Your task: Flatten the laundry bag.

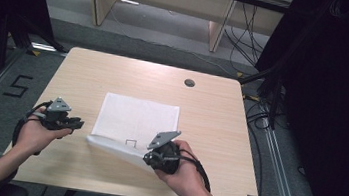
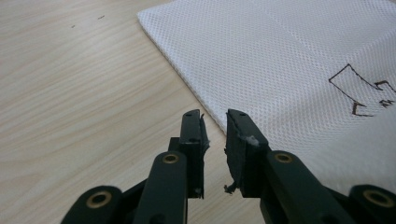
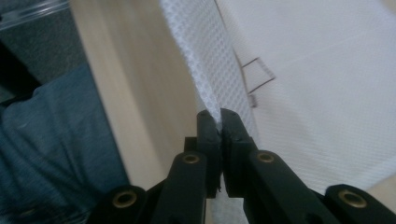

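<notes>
Black fingers (image 3: 208,128) of the right gripper (image 3: 218,122) are clenched on the near edge of a white mesh-weave cloth (image 3: 322,93), the fabric pinched between them and rising in a raised fold just ahead of the tips. In the high view the right gripper (image 1: 154,157) sits at the cloth's near right corner, which is lifted off the surface while the rest of the white cloth (image 1: 135,116) lies flat on the middle of the light wood-grain tabletop (image 1: 210,117). A small dark outlined mark (image 1: 130,142) shows on the cloth close to the lifted part, and also beside the fold in the right gripper view. The person's right hand (image 1: 181,172) wraps the gripper from below, with a black cable looping behind it.

The left gripper (image 2: 215,122) has its fingers (image 2: 192,135) released, a narrow gap between them with nothing held, hovering just beside the cloth's left edge. In the high view the left gripper (image 1: 76,124) is held in the left hand (image 1: 37,134) near the tabletop's left side, close to the cloth's near left corner but apart from it. A round dark grommet (image 1: 189,82) sits in the tabletop beyond the cloth.
</notes>
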{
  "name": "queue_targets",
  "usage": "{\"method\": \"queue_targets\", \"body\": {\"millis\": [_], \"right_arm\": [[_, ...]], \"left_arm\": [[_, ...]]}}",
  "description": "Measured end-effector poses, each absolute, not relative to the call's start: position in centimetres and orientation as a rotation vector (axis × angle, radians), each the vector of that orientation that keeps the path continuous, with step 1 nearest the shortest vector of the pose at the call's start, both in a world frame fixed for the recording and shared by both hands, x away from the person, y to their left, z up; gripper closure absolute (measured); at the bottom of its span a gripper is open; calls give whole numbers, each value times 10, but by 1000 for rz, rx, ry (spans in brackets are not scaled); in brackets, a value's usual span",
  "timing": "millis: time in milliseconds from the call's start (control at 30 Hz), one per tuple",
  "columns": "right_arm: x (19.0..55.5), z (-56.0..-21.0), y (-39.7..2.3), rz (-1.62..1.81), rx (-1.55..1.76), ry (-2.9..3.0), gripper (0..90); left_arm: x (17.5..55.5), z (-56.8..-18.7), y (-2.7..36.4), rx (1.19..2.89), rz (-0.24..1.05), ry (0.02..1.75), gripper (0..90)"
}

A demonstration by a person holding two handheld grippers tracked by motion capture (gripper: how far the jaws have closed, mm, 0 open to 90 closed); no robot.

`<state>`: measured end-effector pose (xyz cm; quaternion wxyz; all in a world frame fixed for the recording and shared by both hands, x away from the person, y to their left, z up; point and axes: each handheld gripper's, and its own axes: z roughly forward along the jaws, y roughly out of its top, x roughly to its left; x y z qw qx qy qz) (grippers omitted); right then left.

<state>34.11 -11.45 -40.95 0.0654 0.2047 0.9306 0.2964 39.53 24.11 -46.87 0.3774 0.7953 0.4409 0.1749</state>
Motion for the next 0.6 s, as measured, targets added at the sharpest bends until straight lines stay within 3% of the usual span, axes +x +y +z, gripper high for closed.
{"method": "queue_targets", "body": {"millis": [267, 600], "right_arm": [[317, -440, -110, 781, 572, 2944, 878], [329, -462, -105, 741, 649, 2984, 877]], "left_arm": [[393, -464, 216, 2087, 404, 997, 733], [392, -462, 174, 2153, 331, 872, 646]]}}
